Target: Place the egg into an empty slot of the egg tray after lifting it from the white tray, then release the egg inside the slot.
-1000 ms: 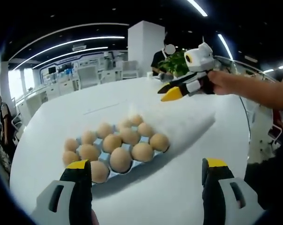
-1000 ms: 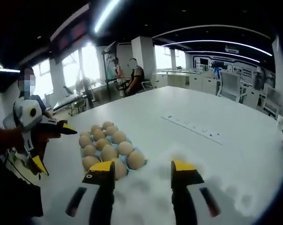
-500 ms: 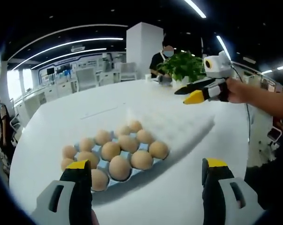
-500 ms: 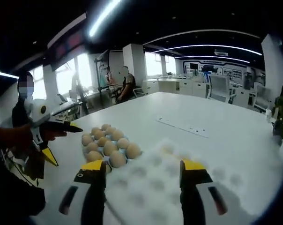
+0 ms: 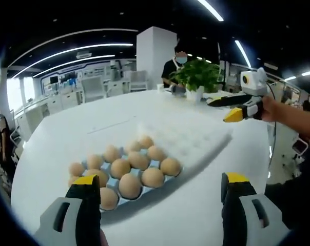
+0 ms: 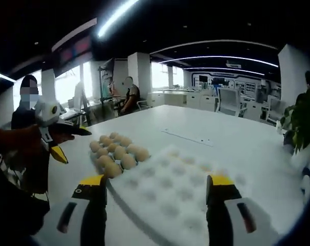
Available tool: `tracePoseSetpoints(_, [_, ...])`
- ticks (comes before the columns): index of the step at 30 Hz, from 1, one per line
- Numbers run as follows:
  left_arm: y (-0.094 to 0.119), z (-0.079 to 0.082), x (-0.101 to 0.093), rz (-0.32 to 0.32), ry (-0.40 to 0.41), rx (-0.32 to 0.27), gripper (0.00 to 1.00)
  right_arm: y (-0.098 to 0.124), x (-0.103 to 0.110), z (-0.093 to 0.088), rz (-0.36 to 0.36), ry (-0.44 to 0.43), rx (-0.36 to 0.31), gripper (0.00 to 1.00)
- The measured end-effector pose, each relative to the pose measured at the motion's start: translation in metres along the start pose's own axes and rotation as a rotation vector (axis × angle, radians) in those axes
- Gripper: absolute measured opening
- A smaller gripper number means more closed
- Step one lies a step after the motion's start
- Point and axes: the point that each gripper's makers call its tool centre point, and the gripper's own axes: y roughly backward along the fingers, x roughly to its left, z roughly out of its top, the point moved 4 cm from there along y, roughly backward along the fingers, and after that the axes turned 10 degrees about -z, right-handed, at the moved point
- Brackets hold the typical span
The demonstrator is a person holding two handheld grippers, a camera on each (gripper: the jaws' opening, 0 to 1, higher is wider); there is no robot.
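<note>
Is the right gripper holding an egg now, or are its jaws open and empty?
Open and empty. In the right gripper view the right gripper shows its jaws spread wide over the white tray, with nothing between them.

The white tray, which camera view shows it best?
The right gripper view: the white tray lies close between its open jaws, its dimples distinct. In the left gripper view, the tray sits farther off behind the eggs, washed out.
</note>
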Motion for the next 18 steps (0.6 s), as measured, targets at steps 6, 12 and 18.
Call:
tracePoseSetpoints(6, [0.004, 0.003, -0.003, 0.002, -0.006, -0.014, 1.00, 0.017, -0.001, -0.006, -0.035, 0.001, -0.002, 0.90])
tracePoseSetpoints(12, [0.013, 0.001, -0.005, 0.016, -0.005, -0.019, 1.00, 0.036, 0.004, -0.014, -0.057, -0.009, -0.001, 0.93])
tracePoseSetpoints(18, [0.014, -0.002, -0.011, 0.017, -0.006, -0.021, 1.00, 0.053, 0.006, -0.025, -0.080, -0.042, -0.018, 0.96])
